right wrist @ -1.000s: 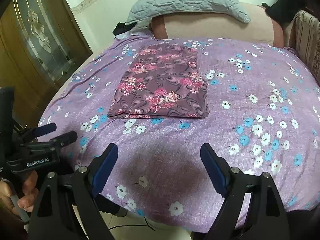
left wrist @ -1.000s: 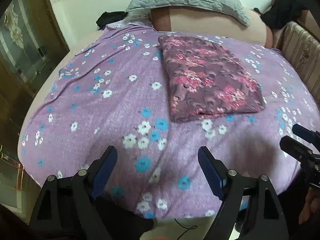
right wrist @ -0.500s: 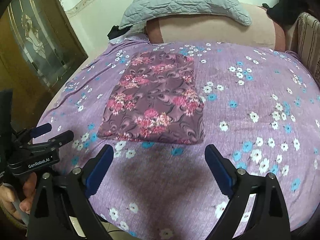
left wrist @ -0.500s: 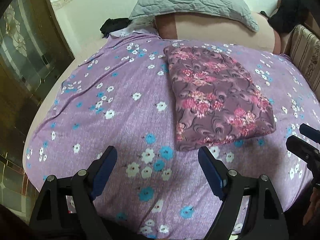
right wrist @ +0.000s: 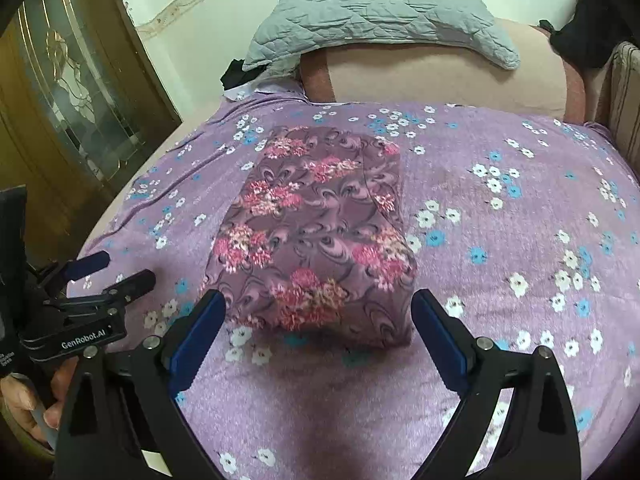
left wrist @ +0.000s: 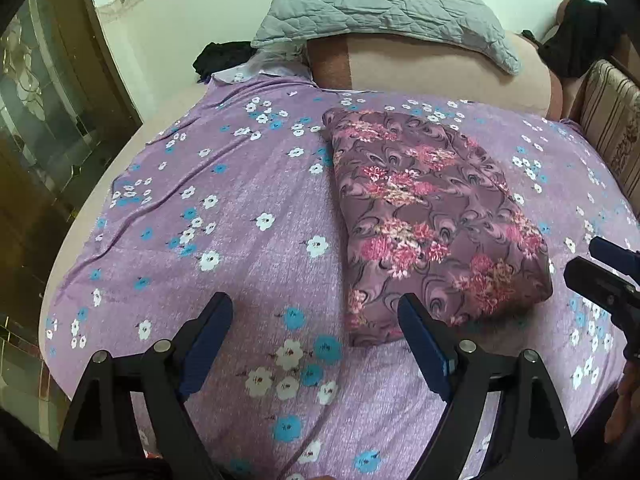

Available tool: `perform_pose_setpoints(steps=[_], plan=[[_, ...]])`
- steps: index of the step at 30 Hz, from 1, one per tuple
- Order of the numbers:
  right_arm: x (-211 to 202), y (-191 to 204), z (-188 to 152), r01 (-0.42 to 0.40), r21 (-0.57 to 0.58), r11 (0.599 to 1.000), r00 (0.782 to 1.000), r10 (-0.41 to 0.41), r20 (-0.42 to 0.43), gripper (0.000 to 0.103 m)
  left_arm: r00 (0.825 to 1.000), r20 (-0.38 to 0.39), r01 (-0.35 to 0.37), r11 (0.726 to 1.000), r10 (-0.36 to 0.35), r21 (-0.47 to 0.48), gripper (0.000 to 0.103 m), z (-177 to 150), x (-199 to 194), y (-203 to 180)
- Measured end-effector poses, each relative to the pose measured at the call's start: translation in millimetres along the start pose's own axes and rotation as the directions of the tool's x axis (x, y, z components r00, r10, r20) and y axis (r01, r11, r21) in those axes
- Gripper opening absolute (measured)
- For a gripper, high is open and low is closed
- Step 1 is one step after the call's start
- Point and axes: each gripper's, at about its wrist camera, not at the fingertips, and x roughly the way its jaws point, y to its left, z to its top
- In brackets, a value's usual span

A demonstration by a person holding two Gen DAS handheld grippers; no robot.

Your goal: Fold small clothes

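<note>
A mauve garment with pink flower print [left wrist: 428, 220] lies folded into a long rectangle on the purple flowered bedsheet [left wrist: 248, 216]. In the right wrist view the garment [right wrist: 316, 236] runs away from me, its near edge just between my fingertips. My left gripper [left wrist: 316, 322] is open and empty, its right finger beside the garment's near left corner. My right gripper [right wrist: 318, 322] is open and empty, straddling the garment's near edge. Each gripper shows at the edge of the other's view, the right gripper [left wrist: 604, 272] and the left gripper [right wrist: 108, 272].
A grey quilted pillow [right wrist: 376, 12] rests on a pink bolster [right wrist: 444, 76] at the bed's head. Dark clothes [left wrist: 224, 56] lie at the far left corner and more at the far right [left wrist: 580, 40]. A wooden glass-paned door [right wrist: 68, 92] stands left; a striped headboard [left wrist: 616, 124] right.
Both grippers have moved forward over the bed toward the folded garment, which now sits much closer to the fingertips. Both jaws stay open.
</note>
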Motion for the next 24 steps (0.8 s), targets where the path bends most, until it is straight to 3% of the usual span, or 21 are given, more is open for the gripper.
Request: perform_pose_setpoints(steps=[6,9,13,16,20,24], plan=[[23.2,-21.5,18.1,-0.041,0.077,0.996,0.999,0.04,0.004,0.094,0.997,-0.045,0.067,0.996,-0.069,-0.054,0.085,19.8,31.1,6.6],[41.6,-37.6,32.7,-0.06,0.129,0.99,0.998,0.06,0.007,0.078,0.984,-0.099,0.135,0.983,-0.147,-0.123,0.085,37.8,59.9,13.9],[77.2,-67.7,57.0,-0.072,0.242,0.968,0.997,0.075,-0.004,0.073,0.974,-0.126,0.167,0.97,-0.19,-0.174,0.085,55.5,91.5,19.4],[101.9,-84.7,71.7,-0.081,0.289,0.954,0.996,0.088,-0.012,0.066,0.954,-0.157,0.218,0.951,-0.255,-0.219,0.085,68.6,120.6,23.9],[133.6,-99.1,90.4,-0.098,0.322,0.942,0.993,0.112,-0.024,0.064,0.931,-0.208,0.239,0.931,-0.3,-0.275,0.085,83.2,159.7,26.4],[164.3,-113.2,108.4,-0.131,0.357,0.925,0.988,0.152,-0.032,0.064,0.921,-0.214,0.258,0.92,-0.326,-0.294,0.086,101.8,183.5,23.2]])
